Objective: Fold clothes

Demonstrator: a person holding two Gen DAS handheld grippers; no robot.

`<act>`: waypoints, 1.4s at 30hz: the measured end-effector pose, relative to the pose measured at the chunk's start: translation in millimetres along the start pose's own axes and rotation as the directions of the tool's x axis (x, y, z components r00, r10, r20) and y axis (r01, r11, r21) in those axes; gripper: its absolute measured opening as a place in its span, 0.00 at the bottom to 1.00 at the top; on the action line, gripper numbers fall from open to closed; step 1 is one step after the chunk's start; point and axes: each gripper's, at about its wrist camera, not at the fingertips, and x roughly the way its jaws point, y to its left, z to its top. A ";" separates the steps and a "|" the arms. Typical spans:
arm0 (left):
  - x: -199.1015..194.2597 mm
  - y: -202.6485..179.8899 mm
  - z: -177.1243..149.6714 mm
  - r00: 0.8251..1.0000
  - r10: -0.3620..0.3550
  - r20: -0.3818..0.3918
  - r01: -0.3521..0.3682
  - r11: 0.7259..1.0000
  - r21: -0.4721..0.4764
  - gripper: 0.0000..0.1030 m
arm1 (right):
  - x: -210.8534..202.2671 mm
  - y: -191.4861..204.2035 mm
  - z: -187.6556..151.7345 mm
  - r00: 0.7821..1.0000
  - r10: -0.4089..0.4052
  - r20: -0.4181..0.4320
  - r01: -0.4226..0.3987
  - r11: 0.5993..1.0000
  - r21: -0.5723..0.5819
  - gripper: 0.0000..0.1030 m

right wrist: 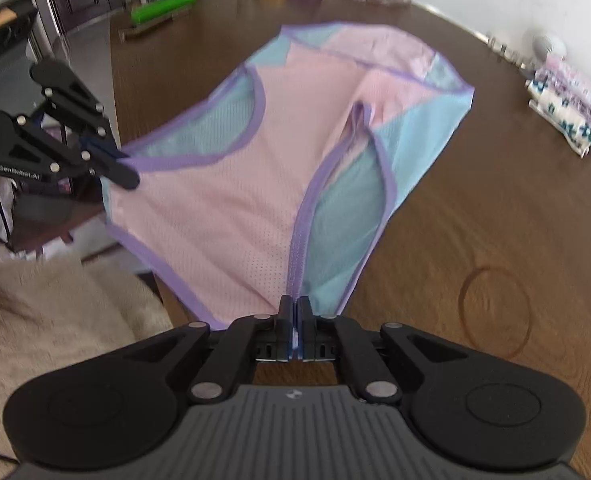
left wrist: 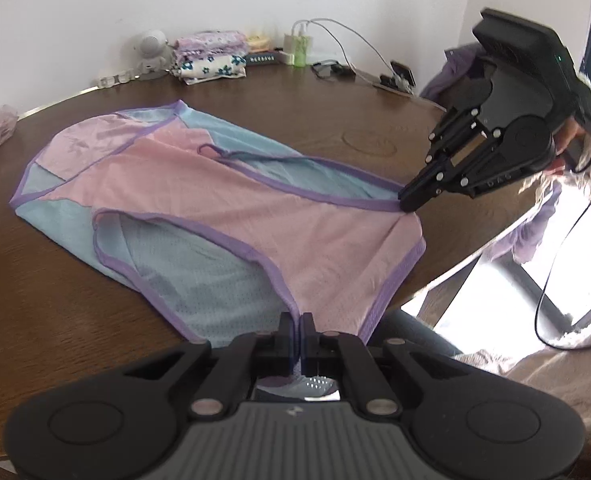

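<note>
Pink/blue mesh vest [left wrist: 223, 200] w/ purple trim lies spread on brown table [left wrist: 75, 320], near hem overhanging table edge. Left claw [left wrist: 298, 322] pinches near armhole trim; right claw [left wrist: 409, 200] pinches right strap trim. "GenRobot.AI" on left claw.

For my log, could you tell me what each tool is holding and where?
Both hold the pink-and-blue garment by its purple-trimmed near edge: the left tool at one corner, the right tool at the other, both shut on the fabric.

A dark wooden table [left wrist: 75, 288] stands against a white wall [left wrist: 175, 8], daylight flooding the floor [left wrist: 495, 280].
</note>
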 end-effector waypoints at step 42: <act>94.4 271.1 134.4 0.925 0.351 -0.148 -0.351 0.936 0.031 0.00 | 20.5 -2.9 11.4 0.971 -0.217 -0.101 0.239 0.894 0.378 0.40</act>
